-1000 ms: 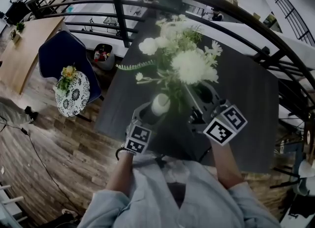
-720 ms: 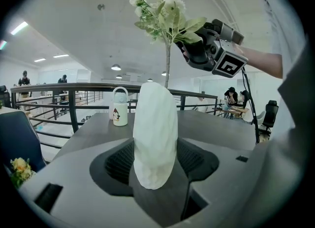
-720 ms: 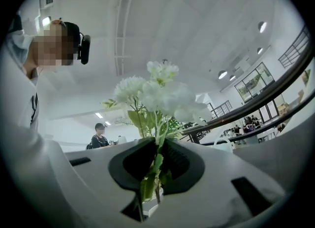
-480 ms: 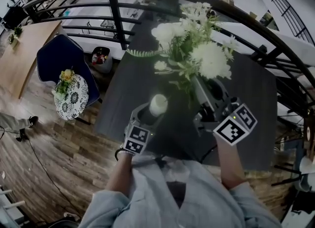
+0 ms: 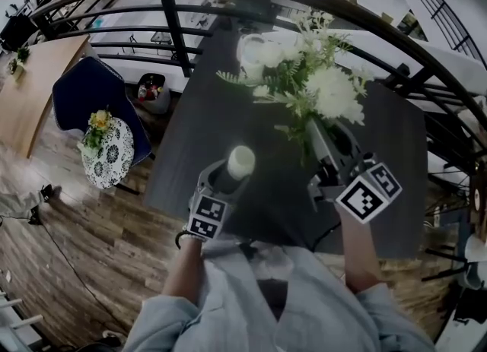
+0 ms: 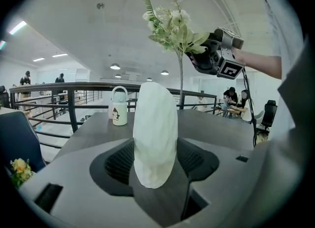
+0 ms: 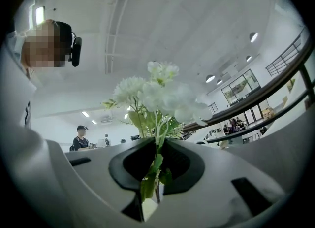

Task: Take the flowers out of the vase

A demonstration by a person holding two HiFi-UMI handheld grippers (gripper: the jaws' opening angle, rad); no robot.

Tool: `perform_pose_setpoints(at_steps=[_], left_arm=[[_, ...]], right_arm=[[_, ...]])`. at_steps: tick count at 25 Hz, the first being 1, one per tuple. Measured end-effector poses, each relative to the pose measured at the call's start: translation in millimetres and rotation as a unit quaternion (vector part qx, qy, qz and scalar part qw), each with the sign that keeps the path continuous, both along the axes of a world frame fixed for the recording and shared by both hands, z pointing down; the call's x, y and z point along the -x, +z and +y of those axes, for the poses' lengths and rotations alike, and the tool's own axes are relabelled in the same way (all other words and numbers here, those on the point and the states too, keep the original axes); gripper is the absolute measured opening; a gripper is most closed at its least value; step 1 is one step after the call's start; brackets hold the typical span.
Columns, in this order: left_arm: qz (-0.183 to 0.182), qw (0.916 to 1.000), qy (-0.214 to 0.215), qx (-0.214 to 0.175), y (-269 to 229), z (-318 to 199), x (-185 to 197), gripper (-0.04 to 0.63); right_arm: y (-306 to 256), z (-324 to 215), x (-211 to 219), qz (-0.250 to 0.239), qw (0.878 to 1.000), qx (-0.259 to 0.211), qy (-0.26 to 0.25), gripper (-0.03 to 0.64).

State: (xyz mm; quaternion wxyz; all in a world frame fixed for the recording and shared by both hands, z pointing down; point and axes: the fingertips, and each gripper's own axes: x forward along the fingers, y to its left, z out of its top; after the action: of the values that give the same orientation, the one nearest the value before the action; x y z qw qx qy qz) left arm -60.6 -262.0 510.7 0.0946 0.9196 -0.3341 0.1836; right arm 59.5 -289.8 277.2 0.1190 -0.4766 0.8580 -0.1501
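Dark surface (image 5: 194, 137) beside a railing (image 5: 171, 8): left tool (image 5: 227, 178) clenched round the white vase (image 5: 240, 162), its lower part hidden from above; right tool (image 5: 332, 156) pinches the flowers (image 5: 323, 92) by their stems, clear of the vase.

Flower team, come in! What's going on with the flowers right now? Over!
Left gripper shut on vase. Right gripper shut on flowers, stems out and clear of vase. White bottle far across table, not in the way. Over.
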Motion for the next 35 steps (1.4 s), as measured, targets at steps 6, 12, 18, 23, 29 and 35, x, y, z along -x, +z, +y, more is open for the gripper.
perform_pose_setpoints(at_steps=[6,12,18,23,29,35], left_arm=[[-0.002,1.0,0.003,0.0,0.4,-2.0,-3.3,0.272],[-0.002,1.0,0.005,0.0,0.0,0.1,-3.5,0.272],[-0.003,1.0,0.006,0.001,-0.7,1.1,-2.6,0.272],[-0.004,1.0,0.006,0.001,0.2,1.8,-1.1,0.272],[-0.007,0.9999,0.01,0.002,0.9,1.6,1.4,0.272],[-0.008,0.9999,0.009,0.003,-2.4,2.4,-2.8,0.272]], right_arm=[[43.6,0.7,-15.5,0.003,0.998,0.054,0.019,0.046],[94.5,7.5,-21.9,-0.004,0.993,0.115,0.028,0.046],[136.4,9.0,-25.2,-0.003,0.986,0.164,0.03,0.044],[167.3,9.5,-24.3,-0.002,0.98,0.198,0.03,0.043],[207.2,10.0,-17.6,0.006,0.97,0.243,0.026,0.043],[243.8,11.1,-16.9,-0.011,0.957,0.29,0.026,0.038]])
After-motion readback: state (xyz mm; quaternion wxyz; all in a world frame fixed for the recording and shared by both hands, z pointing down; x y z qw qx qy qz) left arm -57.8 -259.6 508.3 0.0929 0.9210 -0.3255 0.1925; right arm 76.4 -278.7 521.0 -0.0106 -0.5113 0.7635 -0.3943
